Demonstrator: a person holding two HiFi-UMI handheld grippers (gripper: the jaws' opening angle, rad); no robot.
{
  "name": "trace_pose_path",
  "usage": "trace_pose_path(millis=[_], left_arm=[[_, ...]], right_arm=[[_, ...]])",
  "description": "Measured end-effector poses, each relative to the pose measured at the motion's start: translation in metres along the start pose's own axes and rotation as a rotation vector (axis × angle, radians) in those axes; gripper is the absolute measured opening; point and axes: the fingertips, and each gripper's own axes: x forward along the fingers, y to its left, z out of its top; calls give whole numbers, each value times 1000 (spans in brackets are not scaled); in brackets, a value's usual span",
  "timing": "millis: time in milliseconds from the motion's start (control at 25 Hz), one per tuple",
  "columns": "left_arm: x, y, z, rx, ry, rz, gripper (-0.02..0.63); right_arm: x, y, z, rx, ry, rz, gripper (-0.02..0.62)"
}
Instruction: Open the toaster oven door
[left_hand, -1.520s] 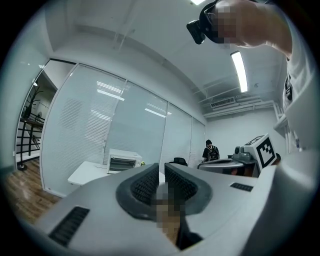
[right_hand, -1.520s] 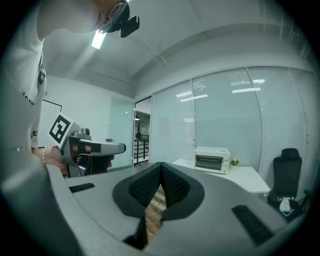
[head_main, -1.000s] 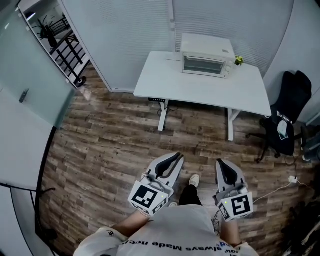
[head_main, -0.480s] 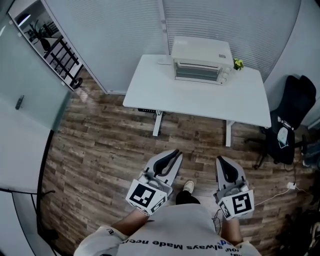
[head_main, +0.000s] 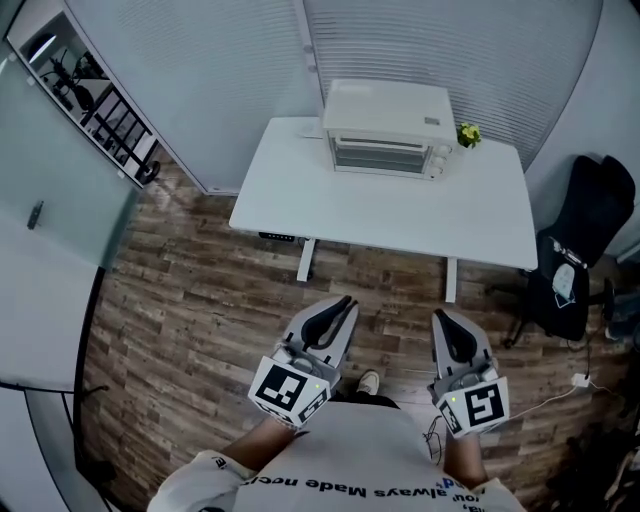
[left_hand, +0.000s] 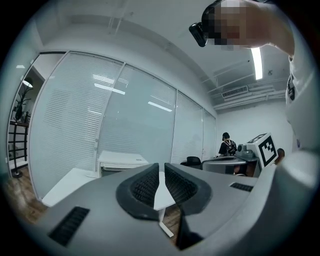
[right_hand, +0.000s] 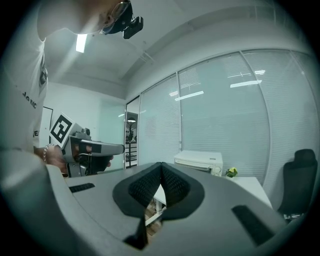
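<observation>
A cream toaster oven (head_main: 388, 128) stands at the back of a white table (head_main: 380, 215), its glass door closed. It also shows far off in the left gripper view as the toaster oven (left_hand: 122, 162) and in the right gripper view as the toaster oven (right_hand: 199, 160). Both grippers are held low near the person's body, well short of the table. My left gripper (head_main: 343, 304) has its jaws a narrow gap apart with nothing between them (left_hand: 161, 167). My right gripper (head_main: 441, 319) has its pads touching at the tips and holds nothing (right_hand: 161, 165).
A small green plant (head_main: 467, 134) sits right of the oven. A black office chair (head_main: 572, 268) stands right of the table, with a cable (head_main: 560, 385) on the wood floor. Glass walls with blinds run behind; a dark shelf (head_main: 95, 110) stands far left. A person (left_hand: 227, 146) stands in the distance.
The table and oven have grown larger and slid left in the head view as the person steps closer. Both grippers keep their place near the body.
</observation>
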Motion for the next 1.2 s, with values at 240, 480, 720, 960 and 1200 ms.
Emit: trace_pose_path(millis=[240,480,720,960,1200], left_arm=[[15,5,-2,-1,20,16,51],[27,24,-5,3,26,22,51],[60,50,-2,5,18,2,51],[101,88,6,1,10,0,51],[142,132,16,2,7,-8,51]], right_arm=[[9,-16,-2,5,9,7,8],[28,-25,-5,2,14,6,8],[64,-43,0,-9,19,-3,8],[114,-67,7,-16,31,2,8],[169,-91,22,-24,29,-1,8]])
